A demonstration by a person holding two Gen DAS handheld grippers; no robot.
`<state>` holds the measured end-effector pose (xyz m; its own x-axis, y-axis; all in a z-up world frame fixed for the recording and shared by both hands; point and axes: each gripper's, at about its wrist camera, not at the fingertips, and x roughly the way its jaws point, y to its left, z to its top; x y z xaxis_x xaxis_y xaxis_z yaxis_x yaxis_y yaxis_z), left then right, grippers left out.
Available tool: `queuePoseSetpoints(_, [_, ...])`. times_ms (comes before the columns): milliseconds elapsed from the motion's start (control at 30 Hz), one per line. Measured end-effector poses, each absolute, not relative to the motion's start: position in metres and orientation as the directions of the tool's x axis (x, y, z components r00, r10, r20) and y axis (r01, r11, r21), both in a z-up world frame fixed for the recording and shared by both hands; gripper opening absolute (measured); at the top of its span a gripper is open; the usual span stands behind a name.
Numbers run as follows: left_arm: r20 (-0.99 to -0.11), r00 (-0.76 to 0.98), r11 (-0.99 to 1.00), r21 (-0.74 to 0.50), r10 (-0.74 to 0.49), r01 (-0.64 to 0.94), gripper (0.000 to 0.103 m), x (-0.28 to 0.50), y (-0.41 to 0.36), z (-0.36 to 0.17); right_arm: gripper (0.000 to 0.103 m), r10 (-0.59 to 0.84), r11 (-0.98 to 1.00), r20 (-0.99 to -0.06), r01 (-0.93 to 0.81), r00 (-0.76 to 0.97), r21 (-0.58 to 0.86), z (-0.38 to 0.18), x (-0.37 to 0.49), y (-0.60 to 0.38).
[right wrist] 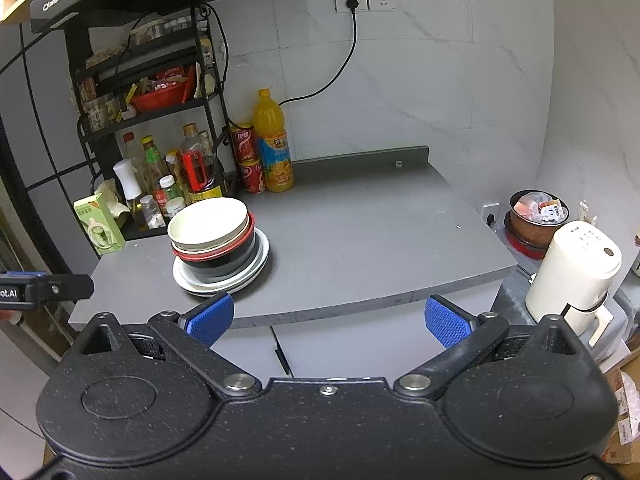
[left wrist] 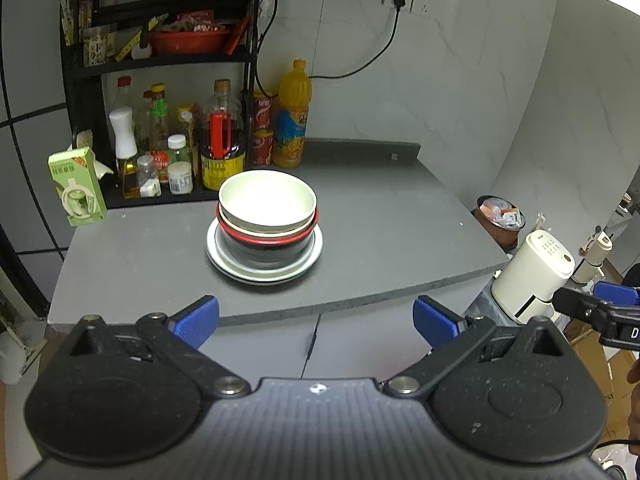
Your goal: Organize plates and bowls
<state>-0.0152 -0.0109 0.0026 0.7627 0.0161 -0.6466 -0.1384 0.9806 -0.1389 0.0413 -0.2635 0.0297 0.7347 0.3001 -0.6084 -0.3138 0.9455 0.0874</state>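
Note:
A cream bowl (left wrist: 267, 199) (right wrist: 208, 219) is nested on top of a red-rimmed black bowl (left wrist: 266, 247) (right wrist: 218, 261). Both stand on stacked white plates (left wrist: 224, 262) (right wrist: 262, 258) on the grey counter (left wrist: 380, 216) (right wrist: 360, 216). My left gripper (left wrist: 316, 322) hangs open in front of the counter edge, well short of the stack, nothing between its blue pads. My right gripper (right wrist: 328, 318) is also open and holds nothing, before the counter edge to the right of the stack. Each gripper shows at the edge of the other's view.
A black rack with bottles and jars (left wrist: 176, 144) (right wrist: 168, 176) stands at the back left. Beside it are an orange juice bottle (left wrist: 292, 116) (right wrist: 274, 144), red cans (right wrist: 248, 156) and a green carton (left wrist: 78, 186) (right wrist: 100, 224). A white appliance (left wrist: 532, 276) (right wrist: 572, 272) and a bin (right wrist: 538, 220) sit right of the counter.

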Motion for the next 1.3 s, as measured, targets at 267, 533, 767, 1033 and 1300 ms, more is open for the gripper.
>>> queuePoseSetpoints(267, [-0.651,0.759,0.980,-0.141,0.013,-0.138,0.102,-0.016,-0.012,0.002,0.103,0.297,0.945,-0.612,-0.316,0.733,0.079,0.029,0.039,-0.258])
queuePoseSetpoints(533, [-0.655,0.755,0.981,-0.139,0.015,-0.139,0.102,-0.016,-0.009,0.002,0.103,0.300,0.946,-0.608,-0.313,0.735,0.088,0.028,0.039,-0.260])
queuePoseSetpoints(767, [-0.656,0.755,0.981,-0.141,0.008,-0.133,0.102,-0.014,-0.011,0.003,0.103,0.307,0.944,-0.603,-0.315,0.736,0.096,0.029,0.040,-0.263])
queuePoseSetpoints(1033, [-0.656,0.754,0.983,-0.135,0.008,-0.128,0.102,-0.014,-0.015,0.002,0.103,0.310,0.946,-0.598,-0.304,0.739,0.115,0.029,0.039,-0.269])
queuePoseSetpoints(1300, [-0.661,0.750,0.983,-0.138,-0.001,-0.120,0.102,-0.014,-0.025,-0.001,0.103,0.296,0.950,-0.601,-0.291,0.742,0.109,0.028,0.036,-0.276])
